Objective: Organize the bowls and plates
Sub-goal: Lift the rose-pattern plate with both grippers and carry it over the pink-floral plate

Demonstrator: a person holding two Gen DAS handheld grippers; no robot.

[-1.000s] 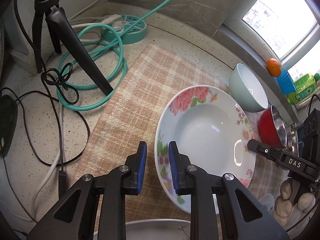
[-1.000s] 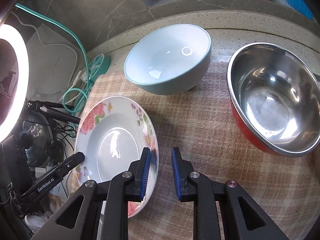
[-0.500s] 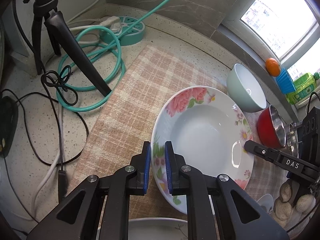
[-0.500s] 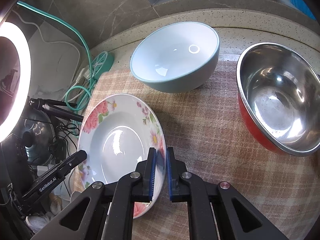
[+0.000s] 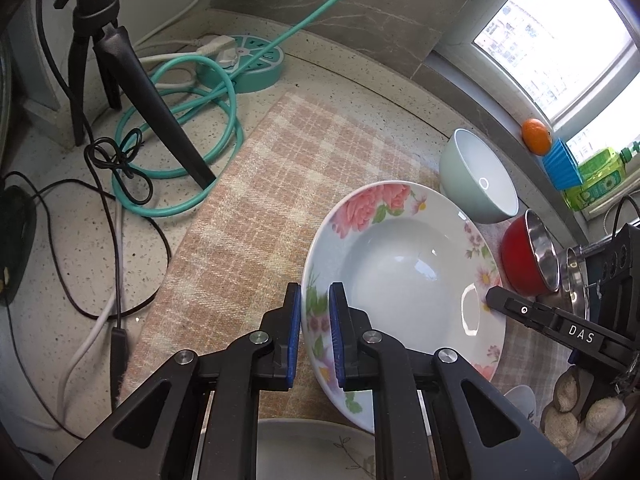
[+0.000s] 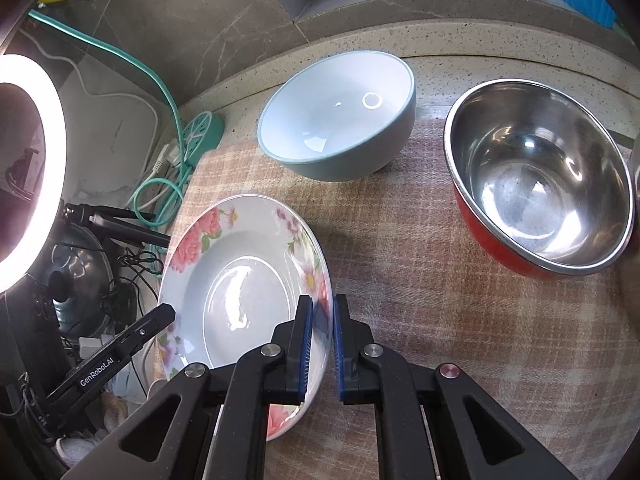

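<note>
My left claw [image 5: 314,338] and right claw [image 6: 320,344] each clamp opposite rims of the floral plate [image 5: 404,280] — it spans between them, tilted.

Counting it up: one floral-rimmed white deep plate [image 5: 404,276], two bowls, a pale blue ceramic one [image 6: 340,120] and a red steel-lined one [image 6: 536,172], one orange [image 5: 537,141].

The left gripper [image 5: 314,332] clamps the nine-o'clock rim of the floral plate [image 5: 404,280] over the checked mat [image 5: 280,200], with the right gripper [image 5: 520,312] at three o'clock and a pale green bowl [image 5: 476,178] at one o'clock.
</note>
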